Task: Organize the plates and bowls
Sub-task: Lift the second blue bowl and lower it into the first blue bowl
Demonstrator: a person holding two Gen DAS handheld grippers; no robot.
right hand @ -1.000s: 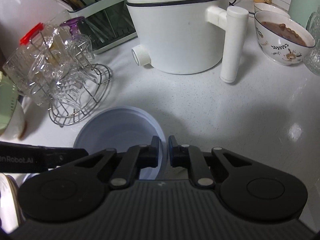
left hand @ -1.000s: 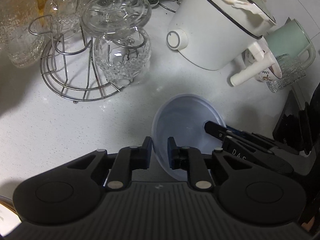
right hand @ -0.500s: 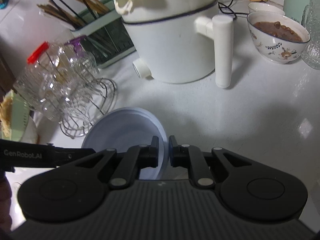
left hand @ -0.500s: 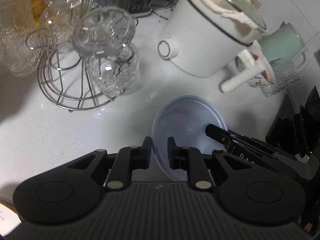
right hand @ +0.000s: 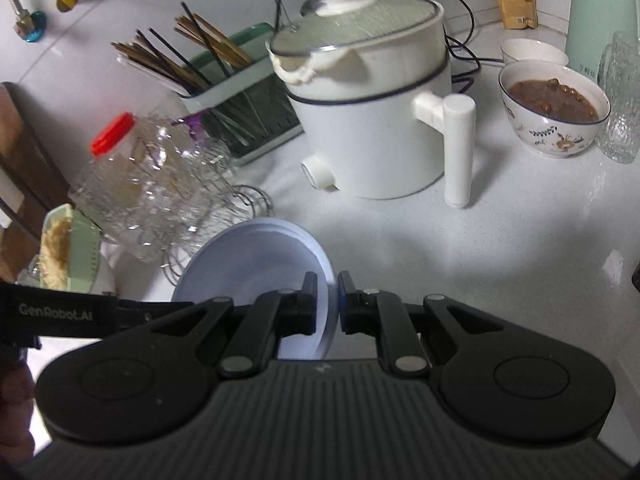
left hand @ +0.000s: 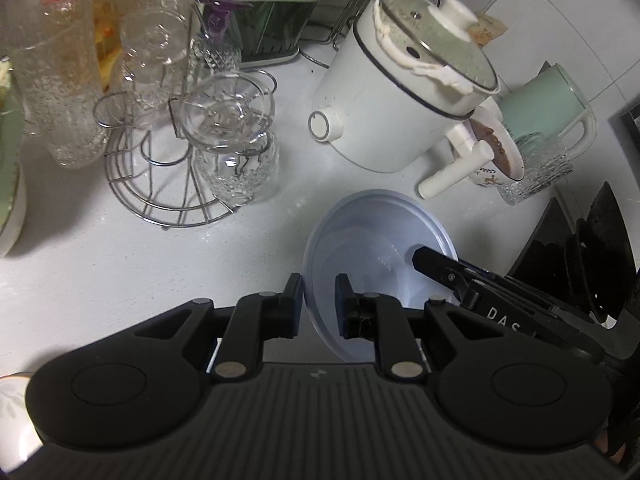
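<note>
A pale blue bowl (left hand: 372, 248) is held tilted above the white counter by both grippers. My left gripper (left hand: 319, 298) is shut on its near rim. My right gripper (right hand: 328, 298) is shut on the opposite rim of the same bowl (right hand: 256, 256); it shows in the left wrist view (left hand: 448, 272) reaching in from the right. A patterned bowl (right hand: 554, 112) holding brown food stands at the far right, with a white bowl (right hand: 534, 51) behind it.
A white electric pot (left hand: 404, 104) with a side handle stands ahead. A wire rack (left hand: 172, 184) holding glass cups is on the left, with a red-lidded jar (left hand: 68, 76). A utensil holder (right hand: 240, 112), a mint kettle (left hand: 548, 108) and a glass mug (right hand: 620, 96) stand further back.
Both grippers have lifted the blue bowl higher above the counter. The pot, the rack and the glasses now look smaller and further below.
</note>
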